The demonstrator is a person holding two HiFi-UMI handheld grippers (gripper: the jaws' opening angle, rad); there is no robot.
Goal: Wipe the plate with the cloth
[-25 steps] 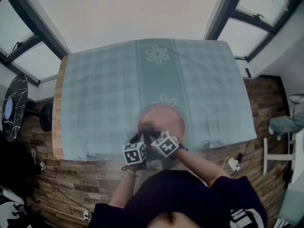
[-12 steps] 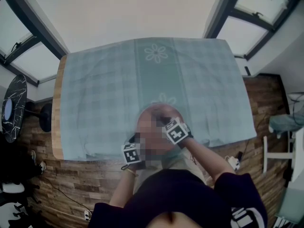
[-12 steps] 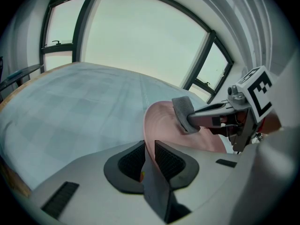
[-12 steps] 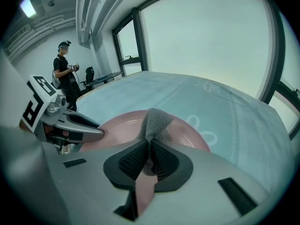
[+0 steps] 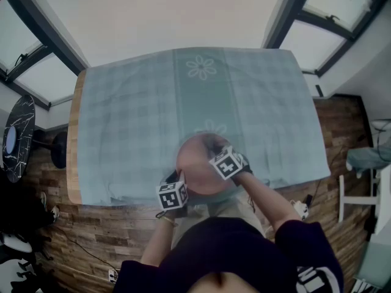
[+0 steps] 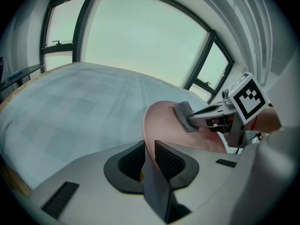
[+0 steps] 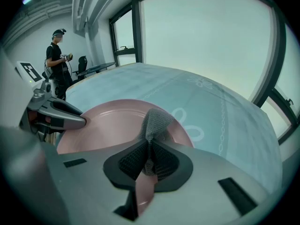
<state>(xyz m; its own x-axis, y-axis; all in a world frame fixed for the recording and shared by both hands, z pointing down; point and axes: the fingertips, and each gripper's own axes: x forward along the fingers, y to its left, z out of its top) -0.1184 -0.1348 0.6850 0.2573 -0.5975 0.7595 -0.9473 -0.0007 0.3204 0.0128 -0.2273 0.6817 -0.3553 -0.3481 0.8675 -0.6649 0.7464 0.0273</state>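
Note:
A pink plate (image 5: 195, 163) is tilted up above the near edge of the table. My left gripper (image 5: 181, 180) is shut on its near left rim, and in the left gripper view the rim (image 6: 152, 125) runs between the pads. My right gripper (image 5: 215, 148) is shut on a grey cloth (image 7: 154, 120), which rests on the plate's (image 7: 108, 125) face at its far right part. The left gripper view shows the cloth (image 6: 183, 115) pressed against the plate. In the right gripper view my left gripper (image 7: 61, 114) sits at the plate's left rim.
A blue-green checked tablecloth (image 5: 140, 108) with flower motifs covers the table, whose wooden edge (image 5: 73, 139) shows at the left. A black marble side table (image 5: 17, 136) stands on the floor at far left. A person (image 7: 58, 55) stands far off beyond the table.
My right gripper has slid the cloth across the plate, from its near left part toward the far right. The left gripper and the plate have stayed put.

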